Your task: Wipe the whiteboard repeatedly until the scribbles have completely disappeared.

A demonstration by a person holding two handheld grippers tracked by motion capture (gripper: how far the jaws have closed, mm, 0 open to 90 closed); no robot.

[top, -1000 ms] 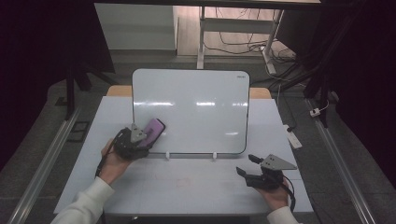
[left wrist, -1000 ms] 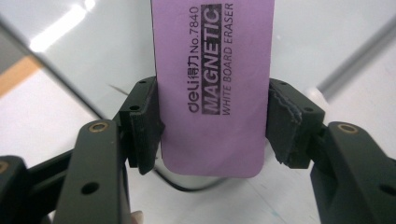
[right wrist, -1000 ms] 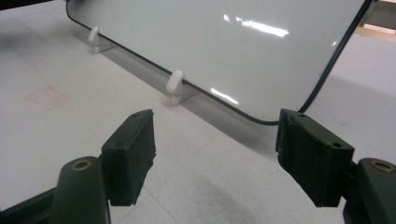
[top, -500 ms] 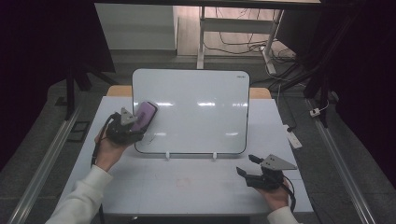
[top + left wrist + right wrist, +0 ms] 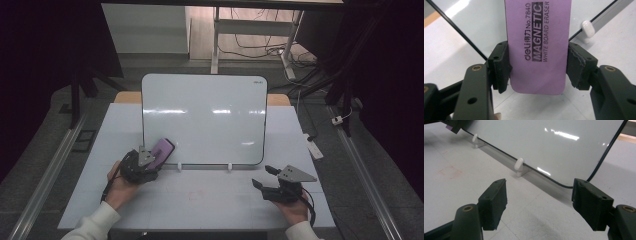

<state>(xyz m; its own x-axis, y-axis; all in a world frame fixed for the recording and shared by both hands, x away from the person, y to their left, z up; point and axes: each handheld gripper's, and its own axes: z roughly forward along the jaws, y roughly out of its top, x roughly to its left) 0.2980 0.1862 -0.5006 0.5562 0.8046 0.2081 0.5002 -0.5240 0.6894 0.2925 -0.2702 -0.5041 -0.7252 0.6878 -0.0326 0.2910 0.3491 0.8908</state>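
The flat purple magnetic whiteboard eraser (image 5: 537,45), printed with black lettering, is clamped between the two black jaws of the left gripper (image 5: 537,66); the pads press on both long edges, and the eraser's rounded end projects back toward the camera. In the high view the eraser (image 5: 162,149) sits at the lower left corner of the white, black-rimmed whiteboard (image 5: 205,117), overlapping that corner; whether it touches the board surface cannot be told. The left gripper (image 5: 150,159) is held in the person's left hand (image 5: 121,184), with a white sleeve (image 5: 95,225) below it.

The whiteboard stands tilted back on two small white plastic feet (image 5: 519,165), which rest on the pale white table top (image 5: 200,200). Its surface shows reflections and no visible marks.

The right gripper (image 5: 264,176) rests low on the table near the board's lower right corner, well apart from the eraser. In the right gripper view its jaws (image 5: 539,202) stand wide apart with nothing between them, pointing at the board's bottom edge. A faint red square mark (image 5: 450,172) lies on the table before the board.
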